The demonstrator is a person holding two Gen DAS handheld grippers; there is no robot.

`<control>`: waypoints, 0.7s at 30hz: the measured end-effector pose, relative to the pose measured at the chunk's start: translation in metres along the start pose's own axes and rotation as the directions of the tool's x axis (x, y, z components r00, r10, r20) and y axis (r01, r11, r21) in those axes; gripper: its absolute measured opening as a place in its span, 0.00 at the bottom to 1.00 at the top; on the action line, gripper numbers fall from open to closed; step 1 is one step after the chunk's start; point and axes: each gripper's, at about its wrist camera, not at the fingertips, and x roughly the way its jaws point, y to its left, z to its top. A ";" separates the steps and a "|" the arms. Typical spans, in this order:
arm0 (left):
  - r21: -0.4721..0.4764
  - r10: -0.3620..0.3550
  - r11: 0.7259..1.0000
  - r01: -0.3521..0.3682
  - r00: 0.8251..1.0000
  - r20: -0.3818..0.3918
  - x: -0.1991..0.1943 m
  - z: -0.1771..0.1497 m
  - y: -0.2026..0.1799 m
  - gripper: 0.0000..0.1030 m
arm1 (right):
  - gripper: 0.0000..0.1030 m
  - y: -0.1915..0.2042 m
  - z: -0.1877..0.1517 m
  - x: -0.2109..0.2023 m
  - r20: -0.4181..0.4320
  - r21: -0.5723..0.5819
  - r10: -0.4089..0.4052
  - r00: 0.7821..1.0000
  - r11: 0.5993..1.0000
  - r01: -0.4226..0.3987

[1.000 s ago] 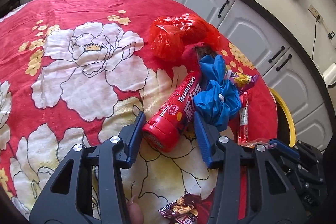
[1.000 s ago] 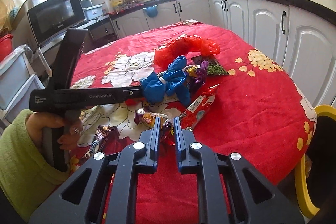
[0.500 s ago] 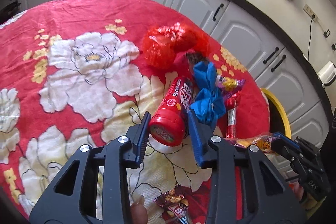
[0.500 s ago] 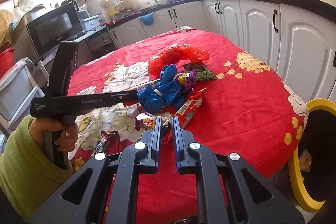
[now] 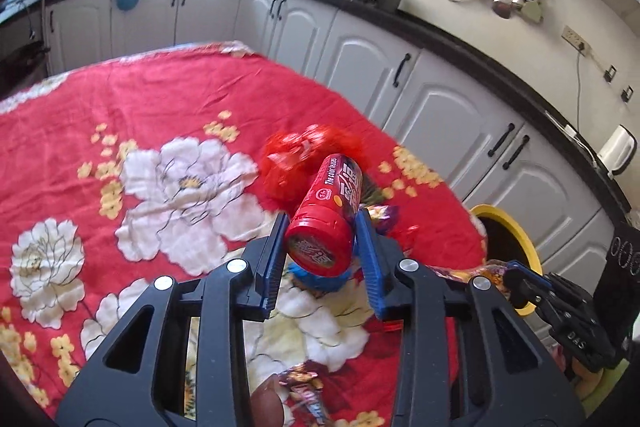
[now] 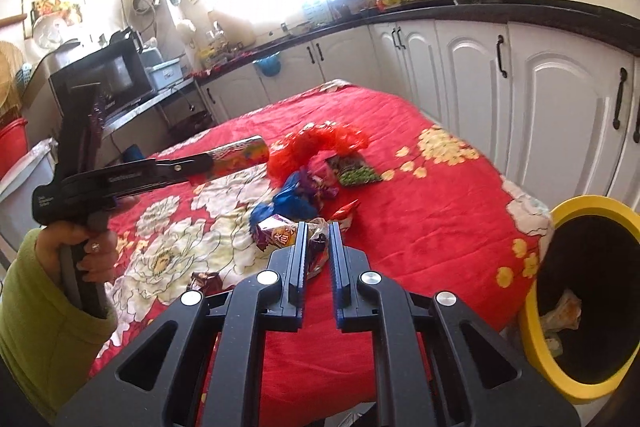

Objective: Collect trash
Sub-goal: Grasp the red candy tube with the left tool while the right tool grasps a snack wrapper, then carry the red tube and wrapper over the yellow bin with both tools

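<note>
The left gripper (image 5: pixel 322 227) holds a red candy tube (image 5: pixel 326 217) tight between its two blue pads. The tube is up in the air above the table (image 5: pixel 160 95), tilted, with its round cap end facing the camera. In the right wrist view the same tube (image 6: pixel 240 155) sticks out from the gripper, above the far left side of the table.

The right gripper (image 6: pixel 318 247) has its jaws close together, pinching a crinkly snack wrapper (image 6: pixel 280 235). It is over the near edge of the table.

The table has a red cloth with big white flowers. More trash lies in a little heap near the right edge: a red plastic bag (image 6: pixel 320 143), a blue bag (image 6: pixel 290 201), a green snack packet (image 6: pixel 354 173) and a small red wrapper (image 6: pixel 346 213). A dark candy wrapper (image 5: pixel 306 393) lies close to the near edge.

A black bin with a yellow rim (image 6: pixel 532 315) stands just beside the table's right edge. Some trash is already inside it.

A hand (image 6: pixel 86 251) in a green sleeve (image 6: pixel 44 339) grips the left gripper's handle.
</note>
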 end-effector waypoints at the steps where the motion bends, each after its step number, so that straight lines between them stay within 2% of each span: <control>1: 0.009 -0.007 1.000 0.007 1.000 0.006 -0.001 0.001 -0.005 0.26 | 0.10 -0.003 0.001 -0.002 0.005 0.004 -0.004 1.000 1.000 0.004; 9: 0.042 -0.037 0.999 0.035 0.998 0.051 -0.010 0.003 -0.036 0.26 | 0.10 -0.025 0.007 -0.021 0.054 0.045 -0.046 0.997 0.998 0.044; 21: 0.105 -0.083 0.991 0.078 0.995 0.047 0.004 -0.013 -0.089 0.26 | 0.10 -0.063 0.012 -0.048 0.108 0.108 -0.109 0.988 0.989 0.098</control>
